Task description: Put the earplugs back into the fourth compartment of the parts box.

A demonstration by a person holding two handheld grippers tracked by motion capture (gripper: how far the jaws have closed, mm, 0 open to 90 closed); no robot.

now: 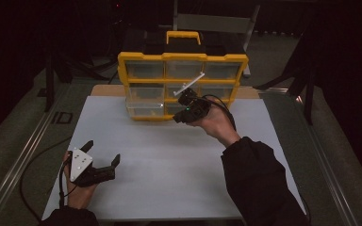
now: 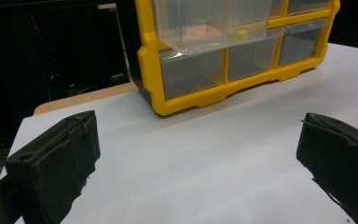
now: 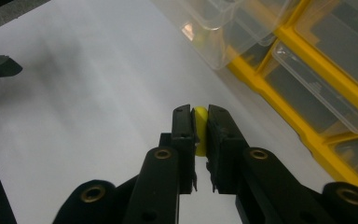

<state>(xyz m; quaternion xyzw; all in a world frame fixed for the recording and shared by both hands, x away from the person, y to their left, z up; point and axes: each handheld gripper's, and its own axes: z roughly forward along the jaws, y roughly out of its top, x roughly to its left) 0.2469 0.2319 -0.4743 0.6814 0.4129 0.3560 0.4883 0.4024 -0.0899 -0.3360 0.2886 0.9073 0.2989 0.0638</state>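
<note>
Near the yellow drawer box (image 1: 183, 87): left gripper (image 1: 102, 157) resting wide open on the white surface (image 1: 169, 165) well before it, right gripper (image 3: 199, 122) lifted just before it, fingers (image 3: 183, 128) squeezing a small yellow piece (image 3: 200, 130), likely still to drop into the pulled-out drawer (image 1: 143, 104).

Small yellow rounded plastic piece (image 3: 200, 128), pinched edge-on betw. the right claw's (image 3: 199, 122) two black jaws, raised above white worktop (image 3: 98, 93), just in front of yellow plastic drawer organiser w/ clear drawers (image 3: 279, 70).
</note>
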